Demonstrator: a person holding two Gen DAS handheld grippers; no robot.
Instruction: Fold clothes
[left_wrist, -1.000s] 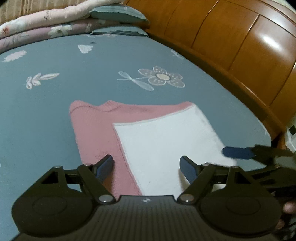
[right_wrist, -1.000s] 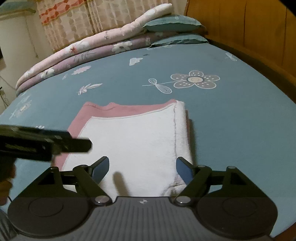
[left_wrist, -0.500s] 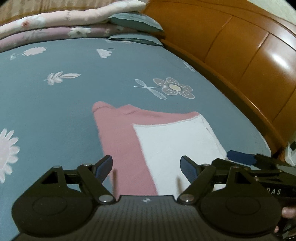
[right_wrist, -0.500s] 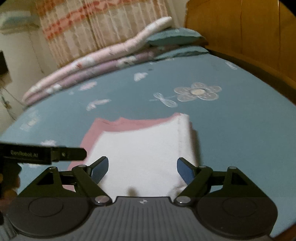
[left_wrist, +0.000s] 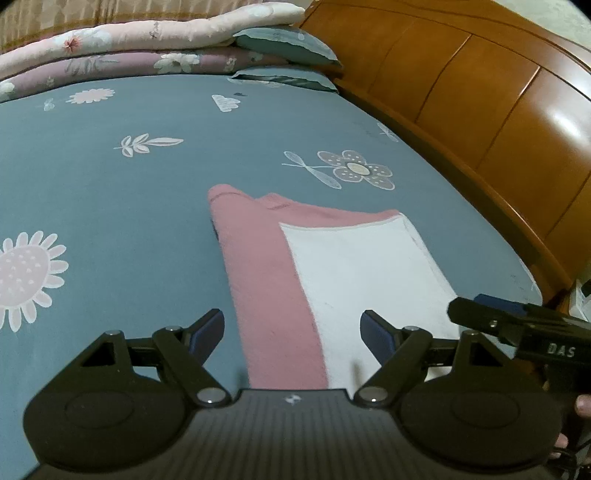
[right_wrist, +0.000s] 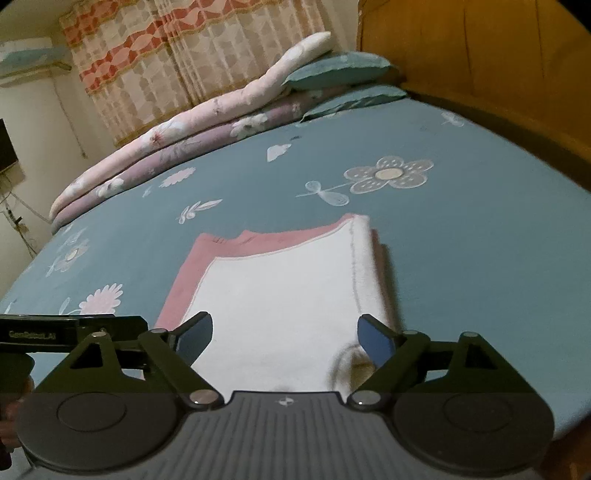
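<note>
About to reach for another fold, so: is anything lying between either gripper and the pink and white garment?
Nothing visible: the garment lies on bare sheet directly ahead of the open left gripper and right gripper.

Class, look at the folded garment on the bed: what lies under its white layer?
Under the white layer a pink layer shows along two edges, lying on the blue sheet. Anything further beneath is covered.
</note>
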